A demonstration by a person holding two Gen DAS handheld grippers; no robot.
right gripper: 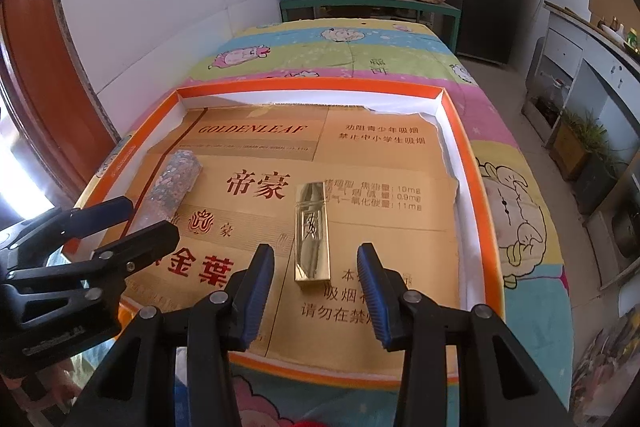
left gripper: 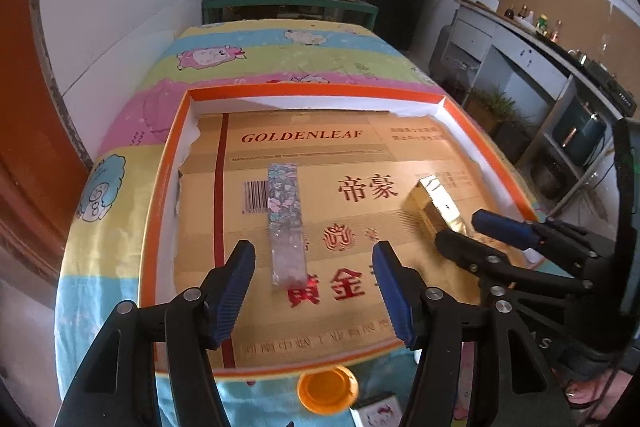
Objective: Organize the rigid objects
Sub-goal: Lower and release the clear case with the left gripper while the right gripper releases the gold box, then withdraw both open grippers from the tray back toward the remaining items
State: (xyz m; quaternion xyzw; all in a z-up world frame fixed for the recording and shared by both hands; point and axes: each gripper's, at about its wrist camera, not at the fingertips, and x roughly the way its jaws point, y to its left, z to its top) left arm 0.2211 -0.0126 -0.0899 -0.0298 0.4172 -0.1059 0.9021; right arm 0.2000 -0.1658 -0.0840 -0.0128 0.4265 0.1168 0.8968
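Hovering: left claw (left gripper: 314, 259) released over glitter bar (left gripper: 285, 223) | right claw (right gripper: 316, 267) released near gold box (right gripper: 312, 231) | tray rim (right gripper: 486, 227) well apart

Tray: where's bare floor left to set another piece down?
Orange-rimmed tray: free along the far wall above the GOLDENLEAF print, and in the strip between the patterned box and the gold box. Crowded near the front edge, where both open tools sit: left tool, right tool.

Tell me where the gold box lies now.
The gold box lies flat on the cardboard inside the orange tray, just ahead of the open right gripper.
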